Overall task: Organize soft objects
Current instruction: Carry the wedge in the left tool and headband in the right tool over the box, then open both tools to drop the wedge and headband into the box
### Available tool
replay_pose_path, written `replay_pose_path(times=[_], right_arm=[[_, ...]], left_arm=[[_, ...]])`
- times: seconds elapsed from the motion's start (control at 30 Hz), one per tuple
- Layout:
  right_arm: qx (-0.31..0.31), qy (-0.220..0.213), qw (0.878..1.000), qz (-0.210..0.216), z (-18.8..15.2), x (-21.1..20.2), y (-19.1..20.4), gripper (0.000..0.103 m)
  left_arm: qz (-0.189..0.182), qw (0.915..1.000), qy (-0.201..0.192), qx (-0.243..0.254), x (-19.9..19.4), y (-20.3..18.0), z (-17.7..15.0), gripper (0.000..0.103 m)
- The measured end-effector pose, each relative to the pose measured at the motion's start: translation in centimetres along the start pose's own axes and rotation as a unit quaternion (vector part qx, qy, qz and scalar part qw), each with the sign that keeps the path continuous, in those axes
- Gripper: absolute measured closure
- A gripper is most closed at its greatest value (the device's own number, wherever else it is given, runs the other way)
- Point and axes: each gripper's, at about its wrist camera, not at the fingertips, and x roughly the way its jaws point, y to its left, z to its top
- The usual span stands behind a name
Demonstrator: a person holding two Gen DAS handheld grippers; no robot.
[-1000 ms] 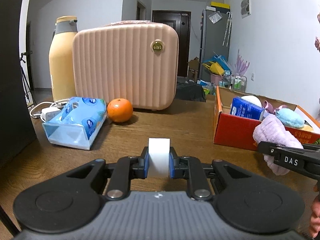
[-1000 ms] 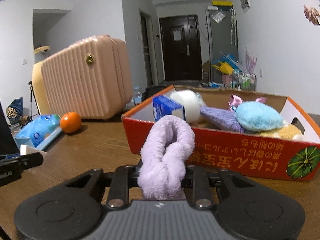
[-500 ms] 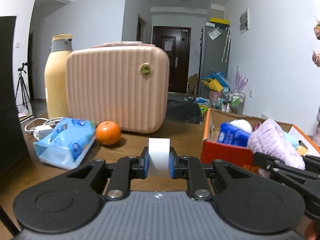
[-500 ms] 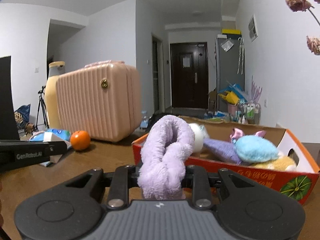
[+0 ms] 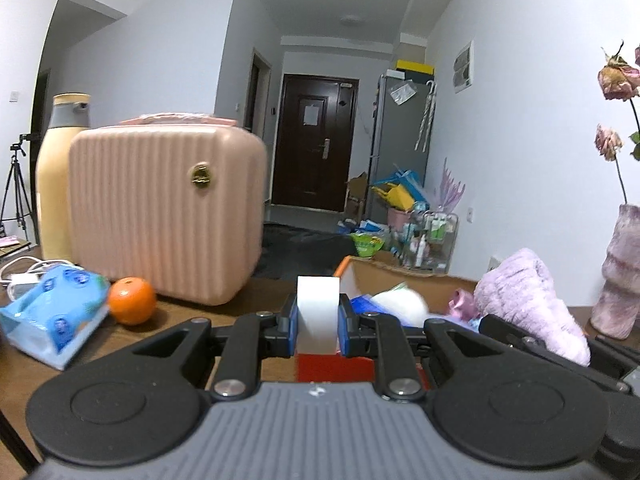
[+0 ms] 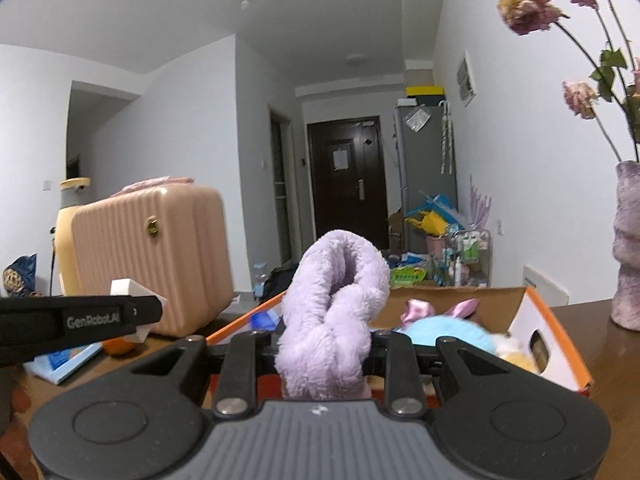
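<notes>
My left gripper (image 5: 317, 322) is shut on a white foam block (image 5: 317, 308), held in the air in front of the red cardboard box (image 5: 336, 366). My right gripper (image 6: 325, 350) is shut on a fluffy lilac cloth (image 6: 332, 312), held above the near wall of the same box (image 6: 556, 344). The box holds a light blue plush (image 6: 444, 334), a yellow plush, a white ball (image 5: 402, 306) and a blue packet. The lilac cloth also shows at the right of the left wrist view (image 5: 528, 300). The left gripper with its block shows at the left of the right wrist view (image 6: 136, 314).
A pink ribbed case (image 5: 164, 216) and a tall yellow bottle (image 5: 54, 176) stand at the back left. An orange (image 5: 132, 306) and a blue tissue pack (image 5: 52, 316) lie on the wooden table. A lilac vase (image 6: 626, 248) with dried roses stands to the right.
Both grippers have risen and moved toward the box, still holding the white block and the lilac cloth. The box now sits lower and closer in both views.
</notes>
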Motion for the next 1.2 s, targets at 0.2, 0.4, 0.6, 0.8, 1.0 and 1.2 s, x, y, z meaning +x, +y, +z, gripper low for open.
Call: replay_pose_path(times=[0.2,0.4,0.6,0.8,1.0,1.2], right_arm=[[0.011,-0.018,1.000,-0.021,0.7,0.6,-3.0,0.077],[0.014,-0.026,0.998,-0.046,1.2,1.9,-5.9,0.077],[0.015,-0.025,0.997,-0.067,1.7,3.4,-8.6,0.077],[0.001,-0.026,0.996,-0.089,1.9,4.8,-10.0,0.077],[-0.021,-0.021,0.992,-0.119,1.6,7.0,-10.6,0.077],[-0.038,0.007,0.992,-0.121,1.0,8.7,-10.7,0.052]], left_arm=[[-0.015,0.9998,-0.014,-0.003,1.3,-3.0,0.6,0.084],[-0.027,0.9995,-0.016,0.002,3.5,-5.7,1.0,0.084],[-0.029,0.9994,-0.018,0.010,6.0,-7.9,1.1,0.084],[-0.022,0.9990,-0.027,0.028,8.8,-10.2,1.3,0.084],[-0.013,0.9990,-0.018,0.040,11.8,-11.0,0.8,0.084],[-0.008,0.9992,-0.013,0.036,12.0,-10.5,0.4,0.056]])
